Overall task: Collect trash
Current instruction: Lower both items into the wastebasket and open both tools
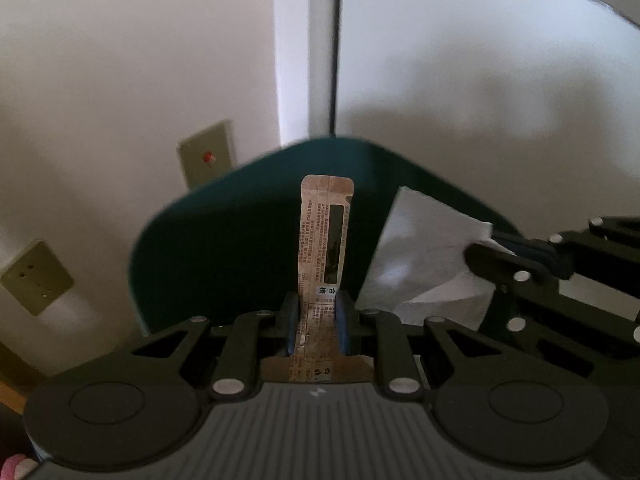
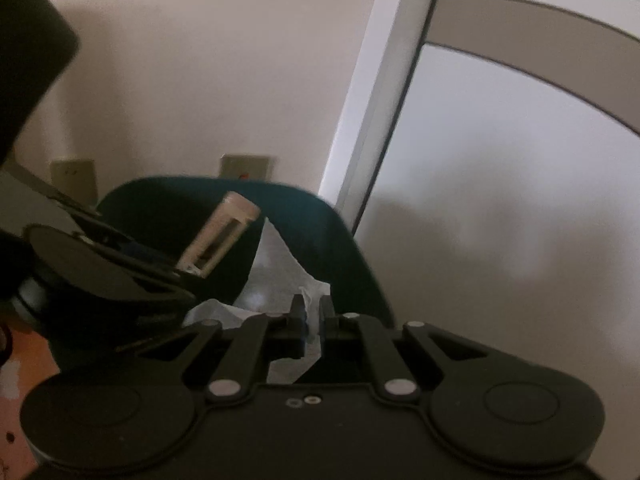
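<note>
The left gripper [image 1: 318,312] is clamped on a narrow brown sachet [image 1: 324,236], its blue-lined pads pressing the lower part of the packet from both sides. The sachet stands upright out of the jaws, printed text and a dark stripe facing the camera, and its top end reaches up in front of the dark green bin [image 1: 248,216].

The right gripper [image 2: 311,312] is pinched tight on a crumpled white tissue [image 2: 280,276]. The paper bunches between the two black fingers and spreads out to the left and downward past them. In the left wrist view the same tissue [image 1: 416,256] hangs from the right gripper [image 1: 486,254], which comes in from the right edge, just beside the sachet.

Both pieces of trash sit over the open mouth of the bin, whose rounded rim curves behind them. In the right wrist view the left gripper [image 2: 176,270] enters from the left, holding the sachet [image 2: 224,236] tilted over the bin [image 2: 340,240].

Behind the bin a pale wall [image 1: 120,60] carries two olive-coloured outlet plates [image 1: 206,152], one with a red mark. A white door frame [image 1: 304,48] rises above the bin.
</note>
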A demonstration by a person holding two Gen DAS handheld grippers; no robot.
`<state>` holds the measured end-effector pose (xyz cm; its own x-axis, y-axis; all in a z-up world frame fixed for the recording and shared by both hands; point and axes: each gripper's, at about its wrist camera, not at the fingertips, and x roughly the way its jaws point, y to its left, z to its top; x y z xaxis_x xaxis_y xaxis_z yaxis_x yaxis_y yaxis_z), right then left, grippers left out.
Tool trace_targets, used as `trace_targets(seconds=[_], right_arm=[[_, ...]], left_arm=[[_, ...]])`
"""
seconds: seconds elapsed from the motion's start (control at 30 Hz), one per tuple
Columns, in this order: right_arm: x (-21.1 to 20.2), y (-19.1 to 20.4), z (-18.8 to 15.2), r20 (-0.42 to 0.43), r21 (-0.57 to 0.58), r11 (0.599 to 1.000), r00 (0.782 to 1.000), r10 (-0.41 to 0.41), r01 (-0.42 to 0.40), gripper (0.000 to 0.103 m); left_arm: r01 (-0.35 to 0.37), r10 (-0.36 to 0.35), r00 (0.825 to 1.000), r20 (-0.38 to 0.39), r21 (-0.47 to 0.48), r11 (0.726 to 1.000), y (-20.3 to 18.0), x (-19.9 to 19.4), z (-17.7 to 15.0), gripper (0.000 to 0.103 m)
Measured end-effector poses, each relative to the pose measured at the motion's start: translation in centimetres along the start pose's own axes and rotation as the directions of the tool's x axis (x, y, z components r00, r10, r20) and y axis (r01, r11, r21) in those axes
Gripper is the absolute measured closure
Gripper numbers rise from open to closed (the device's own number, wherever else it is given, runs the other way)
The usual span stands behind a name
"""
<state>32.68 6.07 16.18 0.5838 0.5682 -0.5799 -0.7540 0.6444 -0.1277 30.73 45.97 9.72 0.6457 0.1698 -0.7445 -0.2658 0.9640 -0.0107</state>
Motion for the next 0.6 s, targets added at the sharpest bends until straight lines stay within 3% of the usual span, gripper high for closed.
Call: trace_targets(seconds=[0.23,0.37,0.6], right_arm=[[0.7,0.4,0.1,-0.045,-0.031,0.999,0.998,0.036,-0.038,0.093],[0.9,0.5,0.0,-0.055,-0.045,0.998,0.998,0.040,-0.043,0.086],[0.6,0.0,-0.6,-0.048,-0.023,0.999,0.998,0.043,-0.044,0.071]], left_arm=[[-0.010,0.012,0.998,-0.053,0.040,0.999,-0.3,1.3,0.4,0.084],[-0.016,0.018,0.994,-0.107,0.024,1.000,0.0,2.2,0.7,0.083],[0.001,0.000,0.993,-0.121,0.008,1.000,0.6,2.6,0.5,0.075]])
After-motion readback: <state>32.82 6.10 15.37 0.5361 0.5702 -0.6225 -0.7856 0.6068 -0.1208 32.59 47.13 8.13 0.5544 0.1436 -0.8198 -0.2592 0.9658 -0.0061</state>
